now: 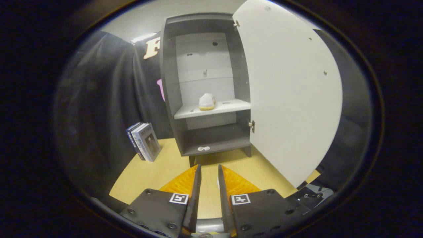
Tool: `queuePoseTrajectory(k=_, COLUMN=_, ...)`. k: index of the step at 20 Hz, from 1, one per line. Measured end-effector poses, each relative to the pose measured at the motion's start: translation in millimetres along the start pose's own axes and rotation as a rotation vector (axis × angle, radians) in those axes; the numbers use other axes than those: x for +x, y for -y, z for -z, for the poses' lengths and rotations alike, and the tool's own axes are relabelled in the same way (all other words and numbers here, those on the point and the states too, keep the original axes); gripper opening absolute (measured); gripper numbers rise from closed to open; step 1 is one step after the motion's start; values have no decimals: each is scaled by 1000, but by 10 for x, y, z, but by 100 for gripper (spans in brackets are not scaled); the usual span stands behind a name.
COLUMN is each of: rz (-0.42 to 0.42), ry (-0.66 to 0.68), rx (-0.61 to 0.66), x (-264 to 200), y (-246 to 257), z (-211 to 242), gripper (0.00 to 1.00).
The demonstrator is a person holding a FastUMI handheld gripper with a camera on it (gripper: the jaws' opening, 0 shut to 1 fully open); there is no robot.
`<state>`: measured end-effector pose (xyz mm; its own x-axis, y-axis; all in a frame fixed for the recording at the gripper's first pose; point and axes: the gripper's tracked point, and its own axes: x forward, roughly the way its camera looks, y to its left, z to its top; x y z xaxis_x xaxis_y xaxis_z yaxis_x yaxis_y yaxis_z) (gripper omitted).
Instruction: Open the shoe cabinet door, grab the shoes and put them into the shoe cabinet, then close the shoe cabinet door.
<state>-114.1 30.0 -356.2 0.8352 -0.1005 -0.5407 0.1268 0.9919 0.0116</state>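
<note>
A grey shoe cabinet stands on the wooden table beyond my fingers. Its white door is swung wide open to the right and reaches close to the right finger. A white shoe with a yellowish sole sits on the pale middle shelf inside. My gripper hovers low over the table, some way short of the cabinet's feet. Its fingers stand a narrow gap apart, and only bare table shows between them.
Several books lean against the black cloth wall to the left of the cabinet. A small white item lies on the cabinet's bottom board. The yellow tabletop stretches between the fingers and the cabinet.
</note>
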Motion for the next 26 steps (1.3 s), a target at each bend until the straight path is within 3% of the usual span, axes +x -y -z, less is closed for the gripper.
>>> queuePoseTrajectory(k=7, rz=37, ry=-216, rx=-4, x=893, y=224, z=1296, gripper=38)
queuePoseTrajectory(k=13, rz=61, ry=-329, rx=40, x=1418, y=433, z=2020, gripper=38)
queuePoseTrajectory(k=21, rz=53, ry=-284, rx=19, x=1800, y=337, z=2104, gripper=38)
queuePoseTrajectory(k=26, rz=70, ry=-177, rx=5, x=1848, y=336, z=2030, gripper=37)
